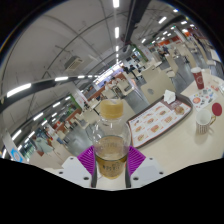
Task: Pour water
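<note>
Jaws clamp upright bottle point(111, 148), neck up, long axis vertical

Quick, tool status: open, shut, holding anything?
Tool: shut on the bottle, both pads pressing its sides; the bottle is upright.

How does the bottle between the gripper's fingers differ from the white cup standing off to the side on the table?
The bottle is clear, showing amber liquid inside; the white cup is opaque, so its contents cannot be seen. The bottle is held between the fingers of the gripper, against the pink pads; the cup stands alone on the table. The bottle is tall with a narrowed neck; the cup is squat and wide-mouthed. Both are upright.
</note>
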The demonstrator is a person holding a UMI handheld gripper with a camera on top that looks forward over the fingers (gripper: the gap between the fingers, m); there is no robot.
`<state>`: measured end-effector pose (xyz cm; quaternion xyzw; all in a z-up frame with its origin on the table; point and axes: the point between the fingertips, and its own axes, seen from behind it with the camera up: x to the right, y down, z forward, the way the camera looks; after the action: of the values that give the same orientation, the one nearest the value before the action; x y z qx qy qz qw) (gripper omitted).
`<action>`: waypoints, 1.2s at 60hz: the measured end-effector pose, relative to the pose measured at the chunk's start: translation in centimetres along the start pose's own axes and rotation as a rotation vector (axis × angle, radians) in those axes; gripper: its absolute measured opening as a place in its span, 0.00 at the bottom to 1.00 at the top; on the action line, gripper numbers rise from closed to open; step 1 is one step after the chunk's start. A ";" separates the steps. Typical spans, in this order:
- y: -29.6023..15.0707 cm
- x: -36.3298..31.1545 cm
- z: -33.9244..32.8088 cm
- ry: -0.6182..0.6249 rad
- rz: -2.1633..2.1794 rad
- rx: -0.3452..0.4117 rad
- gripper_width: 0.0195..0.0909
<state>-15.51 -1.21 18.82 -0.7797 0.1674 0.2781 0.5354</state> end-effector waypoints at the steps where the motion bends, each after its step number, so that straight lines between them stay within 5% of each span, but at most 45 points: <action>1: -0.7 0.5 0.3 -0.018 0.048 0.004 0.25; 18: -10.2 9.9 0.9 -0.208 0.909 0.026 0.25; 39: -7.3 19.2 2.1 -0.185 1.348 -0.049 0.25; 53: -10.8 18.1 1.5 -0.148 0.901 -0.110 0.25; 72: -24.1 26.2 -3.9 0.117 -0.196 0.098 0.25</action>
<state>19.61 5.07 21.75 -0.7802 0.1346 0.1697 0.5868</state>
